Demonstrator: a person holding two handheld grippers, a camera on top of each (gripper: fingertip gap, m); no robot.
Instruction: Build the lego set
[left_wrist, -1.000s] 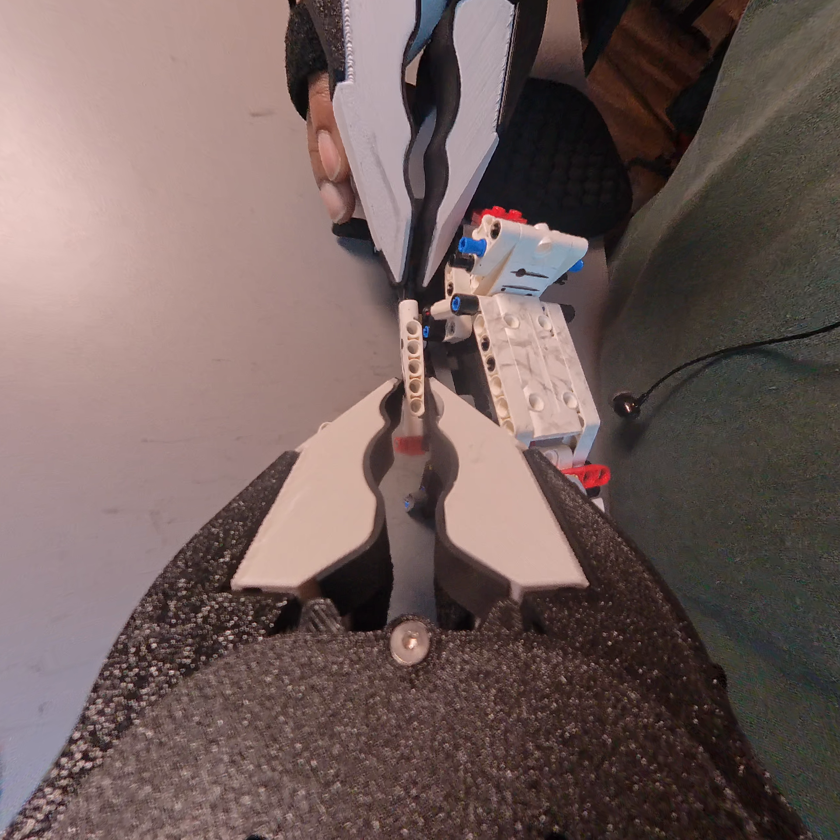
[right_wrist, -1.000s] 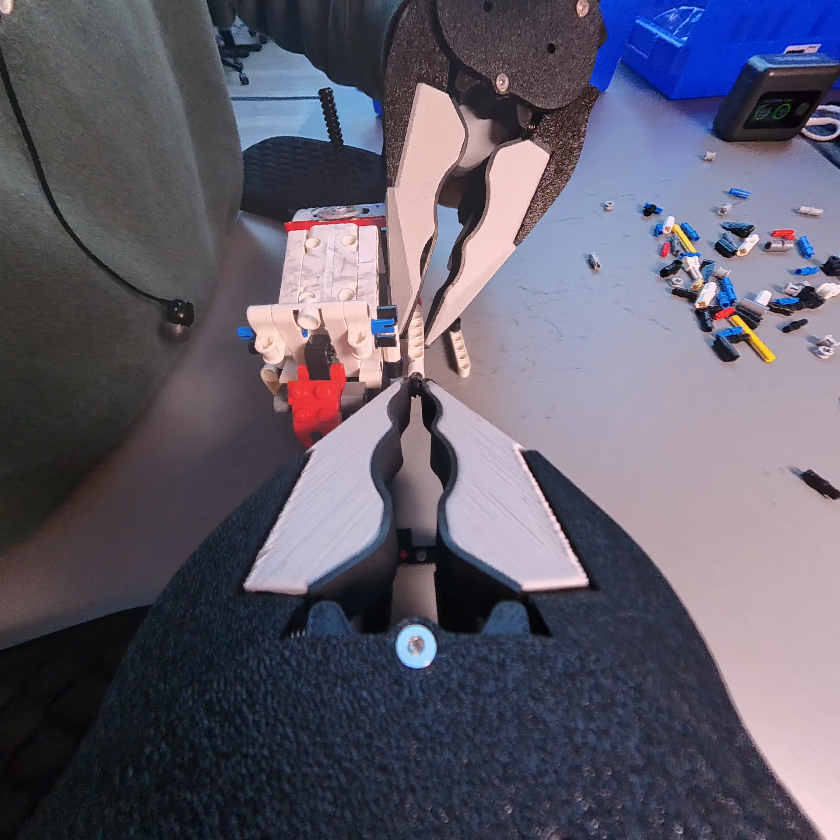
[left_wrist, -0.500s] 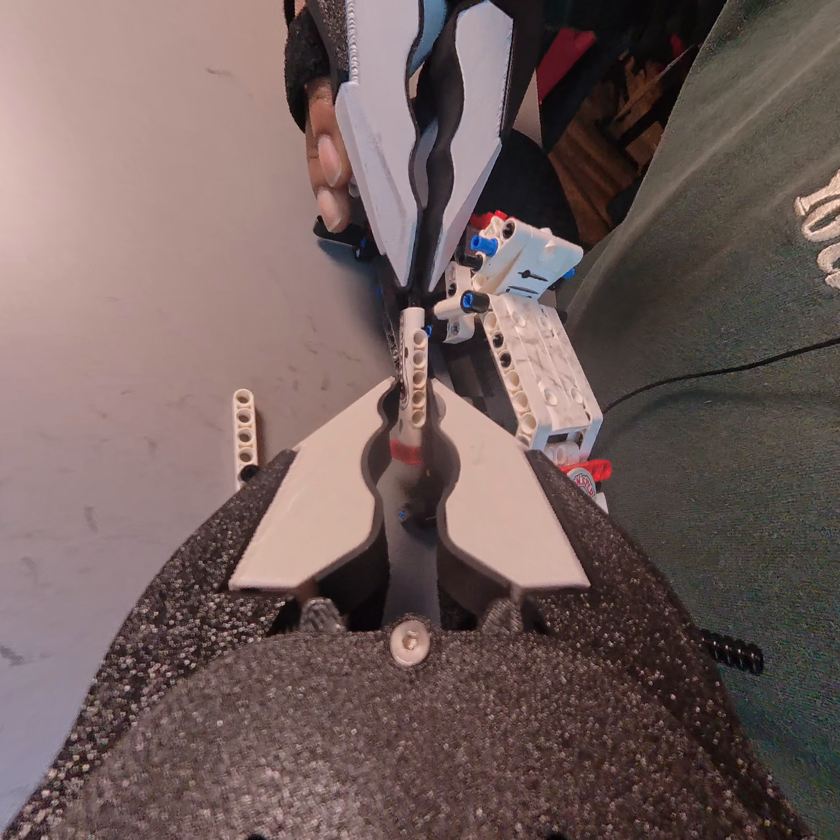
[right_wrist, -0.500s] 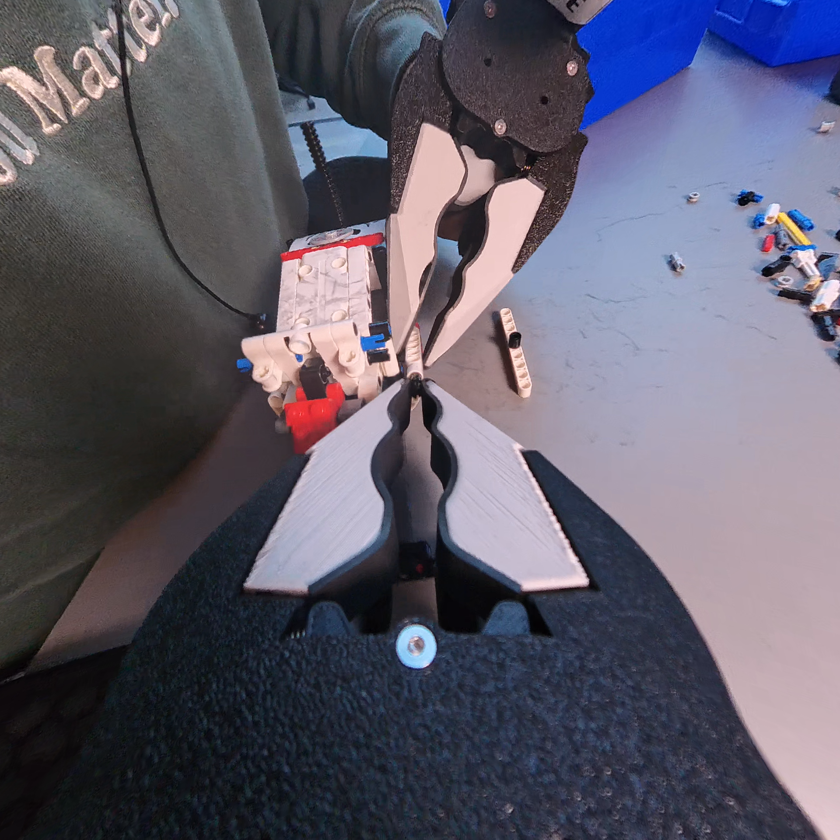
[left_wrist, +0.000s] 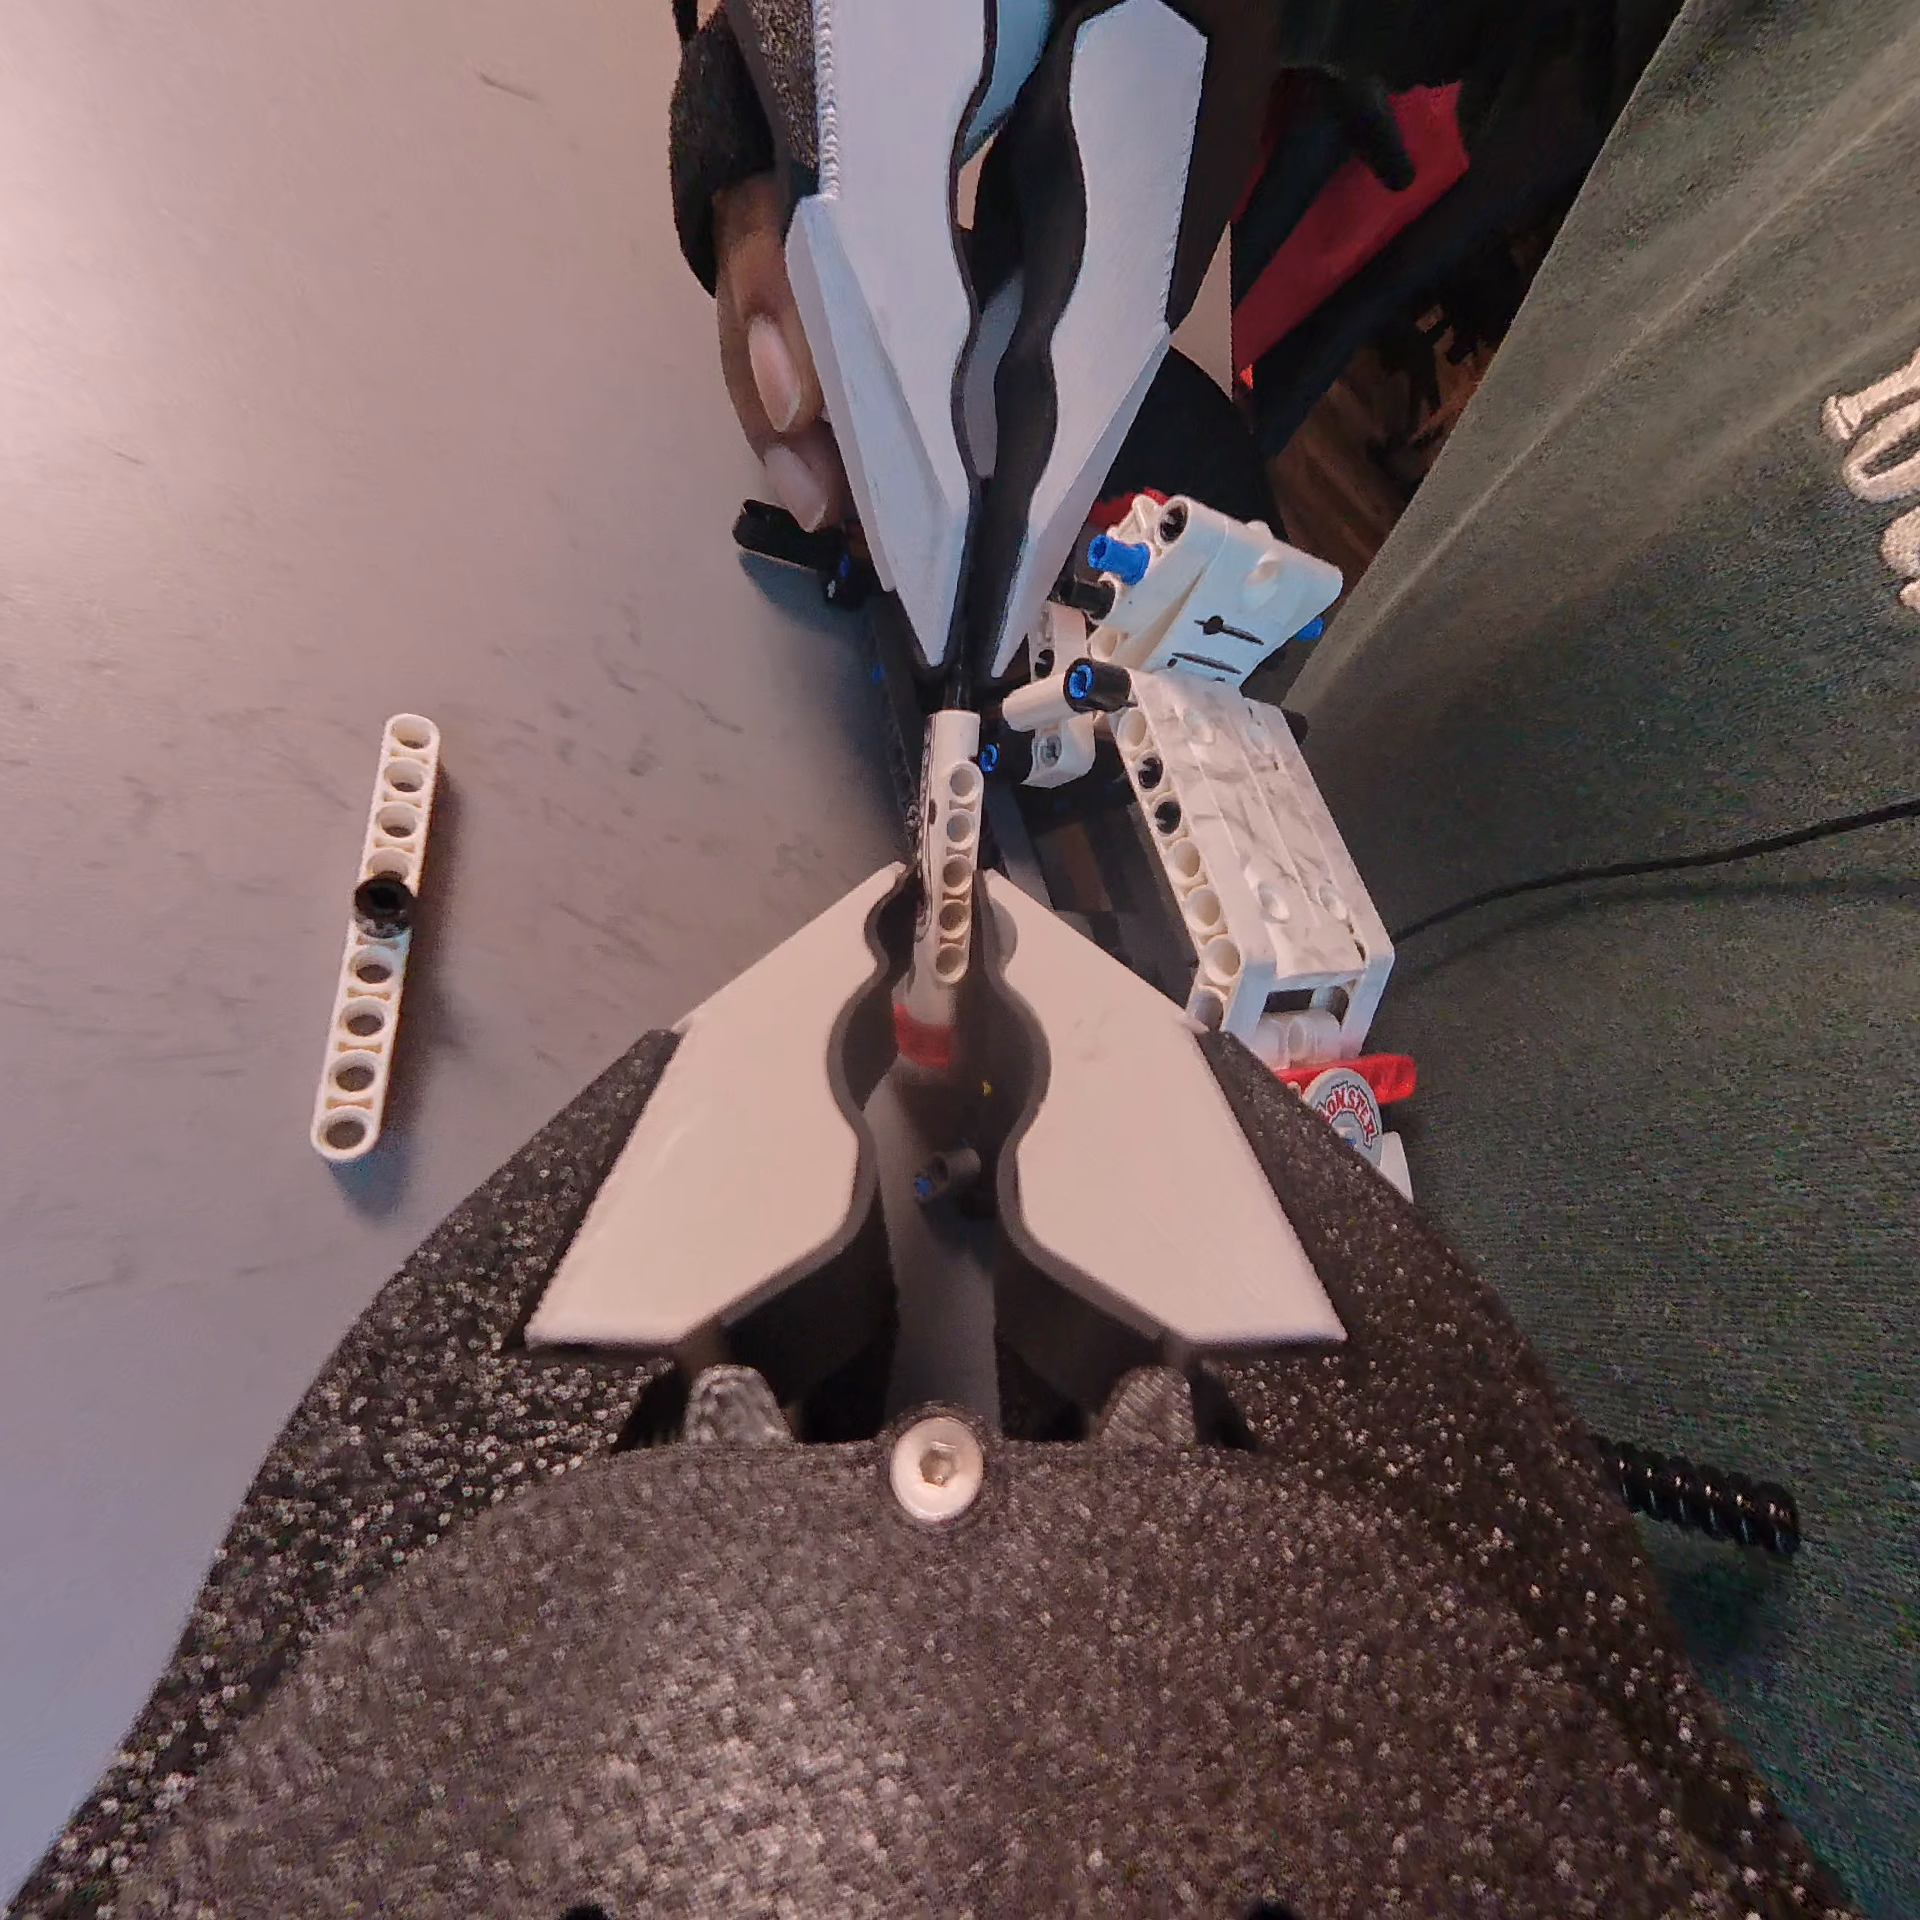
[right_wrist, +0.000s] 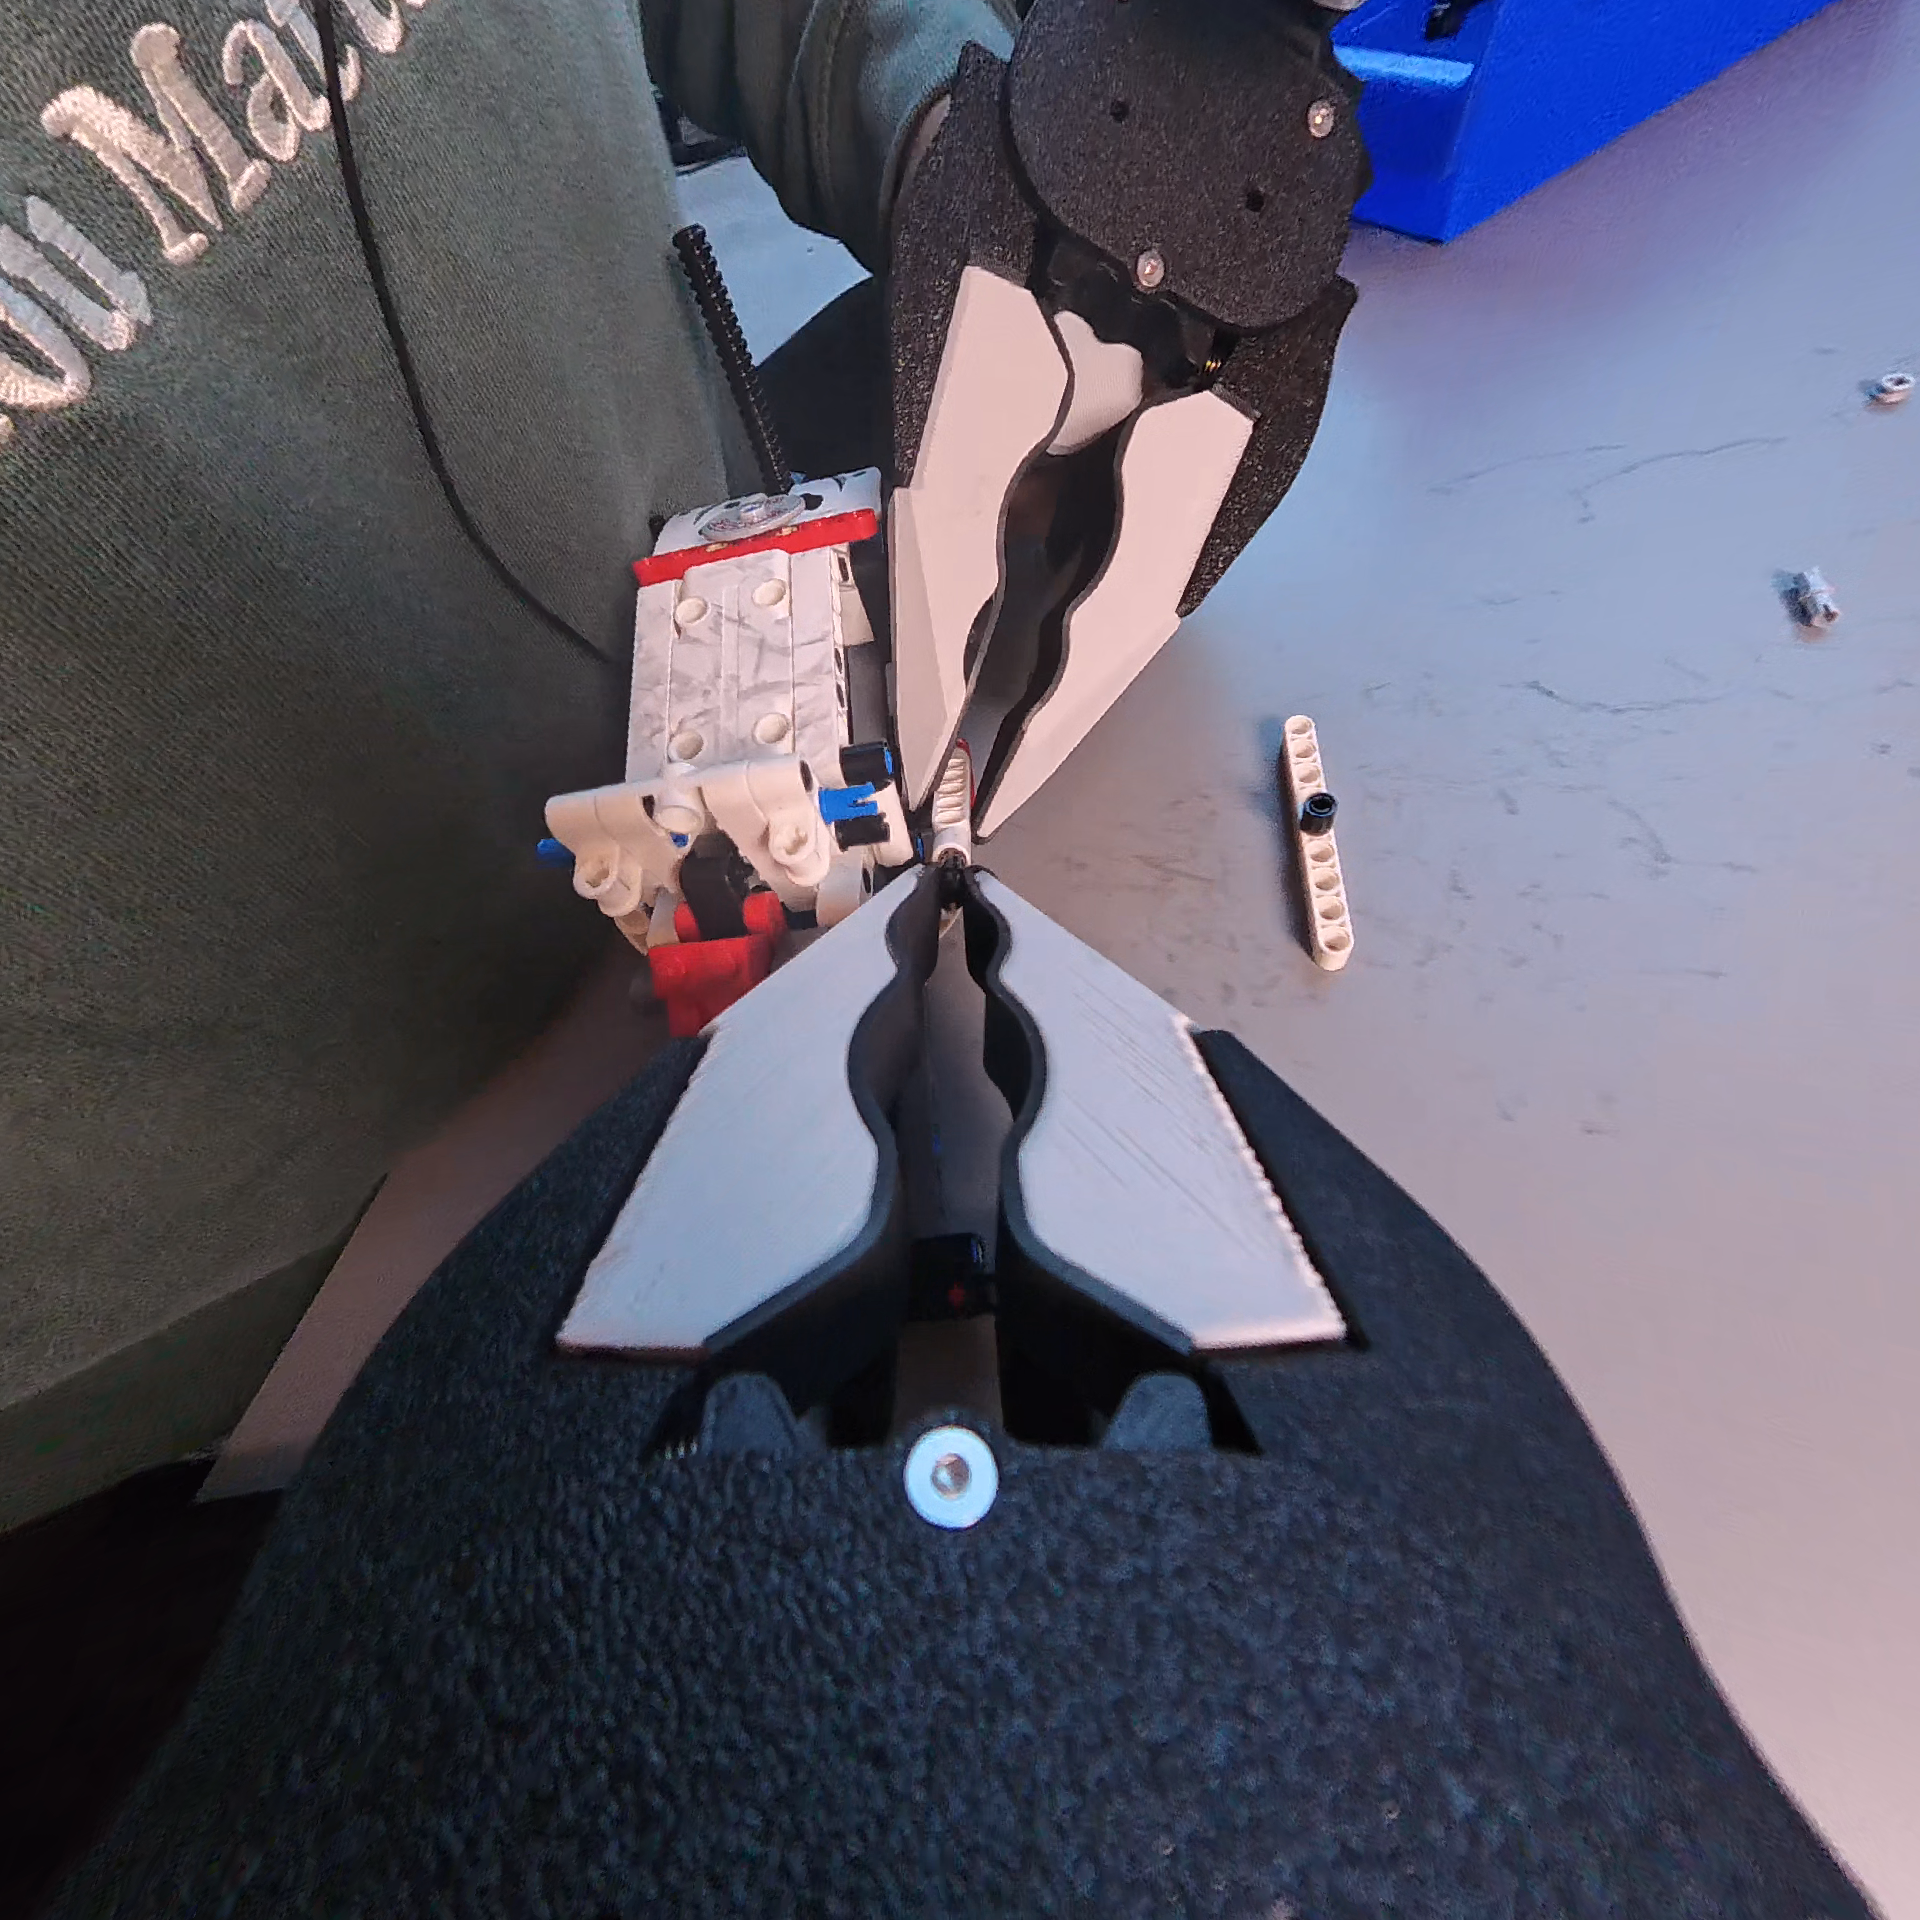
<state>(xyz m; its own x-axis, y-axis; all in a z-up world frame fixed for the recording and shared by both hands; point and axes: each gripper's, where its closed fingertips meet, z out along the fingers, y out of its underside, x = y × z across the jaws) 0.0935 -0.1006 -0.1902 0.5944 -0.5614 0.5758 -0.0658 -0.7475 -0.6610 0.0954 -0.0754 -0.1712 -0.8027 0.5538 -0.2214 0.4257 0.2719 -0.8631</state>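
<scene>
Step in hand: fitting white beam (left_wrist: 954, 852) to model (left_wrist: 1236, 831), at worktop (left_wrist: 312, 416) edge. Your left gripper (left_wrist: 948, 894) fingers pinch beam; right gripper (right_wrist: 948, 883) fingers pinch beam's far tip. Next: align holes with blue pins, press home. Spare beam (right_wrist: 1315, 840) lies apart.

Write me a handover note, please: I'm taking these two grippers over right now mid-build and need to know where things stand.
Left gripper: shut on the white holed beam standing beside the model.
Right gripper: shut, its tips meeting that beam's far end; exactly what it pinches is hidden.
Lego model: white body with red front, lying on the table against the person's green sweatshirt.
Spare white beam with a black pin: loose on the table, untouched.
Done: body partly built. Left: seat the held beam, then fit the spare one.
</scene>
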